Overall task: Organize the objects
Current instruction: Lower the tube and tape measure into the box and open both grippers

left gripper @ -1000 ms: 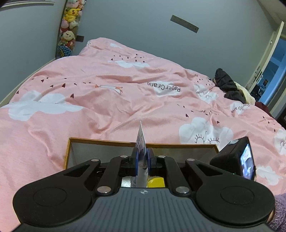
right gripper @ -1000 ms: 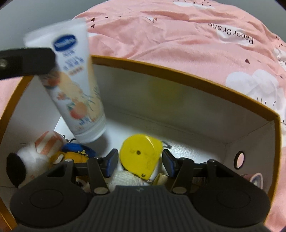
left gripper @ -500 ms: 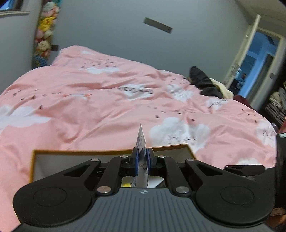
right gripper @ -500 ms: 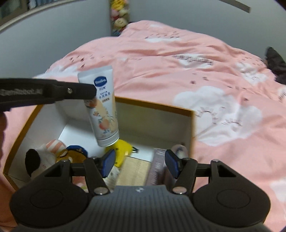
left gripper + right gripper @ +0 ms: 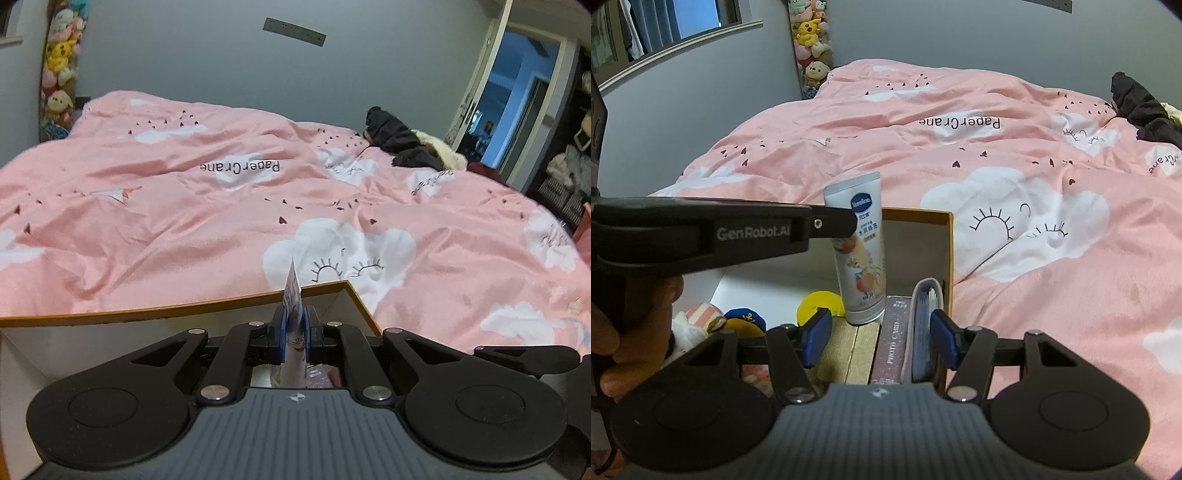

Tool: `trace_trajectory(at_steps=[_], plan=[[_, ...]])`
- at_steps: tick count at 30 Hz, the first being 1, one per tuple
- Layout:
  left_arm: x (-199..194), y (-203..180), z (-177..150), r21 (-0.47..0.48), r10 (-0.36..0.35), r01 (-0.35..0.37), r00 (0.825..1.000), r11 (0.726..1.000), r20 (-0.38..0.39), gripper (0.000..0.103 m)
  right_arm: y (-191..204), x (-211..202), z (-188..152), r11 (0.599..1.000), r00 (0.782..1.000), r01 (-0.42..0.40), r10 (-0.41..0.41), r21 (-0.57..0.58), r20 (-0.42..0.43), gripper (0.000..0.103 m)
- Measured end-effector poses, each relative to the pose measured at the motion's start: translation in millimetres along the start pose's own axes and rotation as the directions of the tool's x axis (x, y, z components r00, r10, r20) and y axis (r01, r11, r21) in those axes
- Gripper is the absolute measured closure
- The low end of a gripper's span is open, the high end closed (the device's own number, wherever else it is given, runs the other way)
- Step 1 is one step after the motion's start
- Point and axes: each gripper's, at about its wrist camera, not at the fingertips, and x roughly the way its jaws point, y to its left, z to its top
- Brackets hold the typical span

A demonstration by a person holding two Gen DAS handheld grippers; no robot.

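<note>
My left gripper [image 5: 294, 334] is shut on the crimped top of a white Vaseline hand-cream tube [image 5: 859, 247], seen edge-on in the left wrist view [image 5: 293, 295]. It hangs cap-down inside an open cardboard box with an orange rim [image 5: 948, 243], near the right end. My left gripper also shows in the right wrist view [image 5: 846, 223]. My right gripper [image 5: 880, 341] is open and empty, hovering above the box's near right part.
In the box lie a yellow tape measure [image 5: 819, 303], a photo card box [image 5: 894, 343], a grey pouch [image 5: 925, 325], gold boxes [image 5: 849, 349] and plush toys [image 5: 713, 321]. The box sits on a pink duvet [image 5: 1015, 155]. Dark clothes [image 5: 399, 142] lie far right.
The tube has moved with my left gripper toward the box's right end and now hangs upright. My right gripper has pulled back and up from the box; it stays open.
</note>
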Motion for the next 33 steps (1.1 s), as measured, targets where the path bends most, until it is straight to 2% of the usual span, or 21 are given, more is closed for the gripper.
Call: trace_trajectory(at_steps=[5, 10, 11, 17, 21, 25, 30, 33], plan=[[-0.3, -6.9, -3.8, 0.033, 0.036, -0.037, 0.999, 0.999, 0.028, 0.093, -1.7, -2.3, -2.7, 1.000, 1.000, -0.015, 0.015, 0.013, 0.010, 0.042], [8.6, -23.7, -17.7, 0.177, 0.043, -0.056, 0.996, 0.983, 0.081, 0.093, 1.5, -4.7, -5.2, 1.000, 1.000, -0.021, 0.021, 0.002, 0.013, 0.042], [10.9, -26.7, -19.7, 0.197, 0.048, -0.061, 0.996, 0.978, 0.072, 0.093, 1.7, -5.3, -5.7, 1.000, 1.000, -0.019, 0.019, -0.001, 0.014, 0.042], [20.4, -9.1, -22.0, 0.072, 0.028, -0.026, 0.999, 0.997, -0.032, 0.093, -1.8, -3.3, -7.7, 1.000, 1.000, -0.014, 0.014, 0.010, 0.003, 0.042], [21.9, 0.2, -21.7, 0.017, 0.010, -0.009, 0.997, 1.000, -0.074, 0.092, 1.4, -2.0, -8.5, 1.000, 1.000, -0.001, 0.001, -0.003, 0.000, 0.042], [15.8, 4.7, -16.1, -0.021, -0.025, 0.024, 0.996, 0.999, -0.082, 0.090, 3.4, -2.7, -8.9, 1.000, 1.000, 0.011, -0.011, -0.008, -0.007, 0.042], [-11.7, 3.6, -7.7, -0.031, -0.016, 0.015, 0.999, 0.999, -0.044, 0.086, 7.0, -13.0, -11.2, 1.000, 1.000, 0.028, -0.028, -0.010, -0.002, 0.042], [-37.5, 3.9, -5.9, -0.046, -0.019, 0.018, 1.000, 0.999, -0.013, 0.077, 9.4, -24.9, -13.9, 0.999, 0.999, 0.031, -0.031, -0.006, 0.010, 0.042]])
